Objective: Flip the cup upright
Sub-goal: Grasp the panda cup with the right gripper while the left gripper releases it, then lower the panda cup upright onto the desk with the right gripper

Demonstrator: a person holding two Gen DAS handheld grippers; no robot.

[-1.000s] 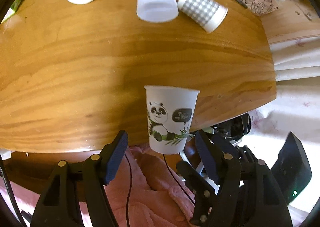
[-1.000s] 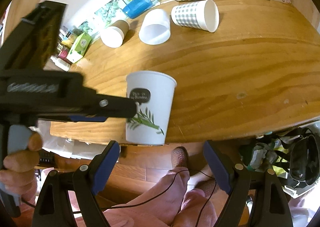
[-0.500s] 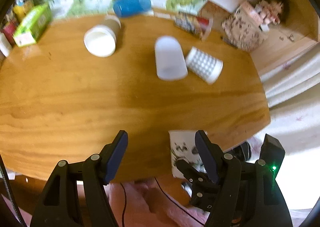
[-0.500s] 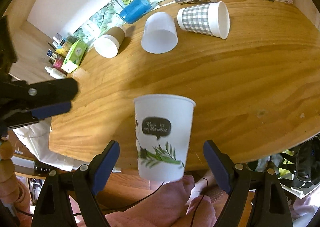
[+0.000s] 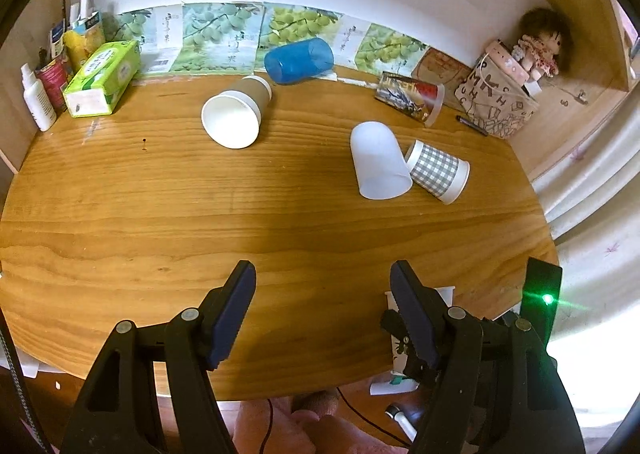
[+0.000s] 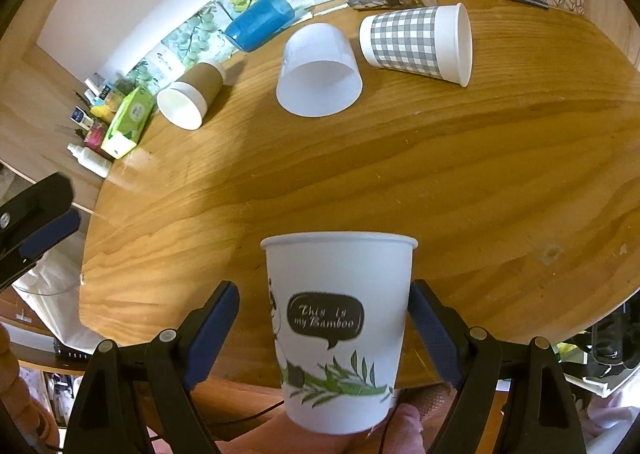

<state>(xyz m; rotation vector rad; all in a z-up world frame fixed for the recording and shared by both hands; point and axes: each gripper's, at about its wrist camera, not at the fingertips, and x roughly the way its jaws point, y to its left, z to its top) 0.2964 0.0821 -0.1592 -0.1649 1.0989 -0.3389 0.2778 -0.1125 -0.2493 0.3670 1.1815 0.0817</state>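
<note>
A white panda paper cup (image 6: 338, 328) marked "This is my Bamboo" stands upright at the table's near edge, between the fingers of my open right gripper (image 6: 324, 318). The right finger (image 6: 430, 328) is at its side and the left finger is apart from it. In the left wrist view only a sliver of that cup (image 5: 446, 294) shows behind my right finger. My left gripper (image 5: 322, 306) is open and empty above the near table edge.
On the wooden table (image 5: 160, 213) several cups lie on their sides: a brown-sleeved one (image 5: 236, 111), a blue one (image 5: 299, 60), a frosted white one (image 5: 378, 161), a grey checked one (image 5: 438, 170) and a printed one (image 5: 412, 97). A tissue box (image 5: 102, 78) and bottles stand far left.
The left gripper has pulled back and up from the cup, so that the whole table shows. The right gripper has closed in on the upright cup, which now sits between its fingers.
</note>
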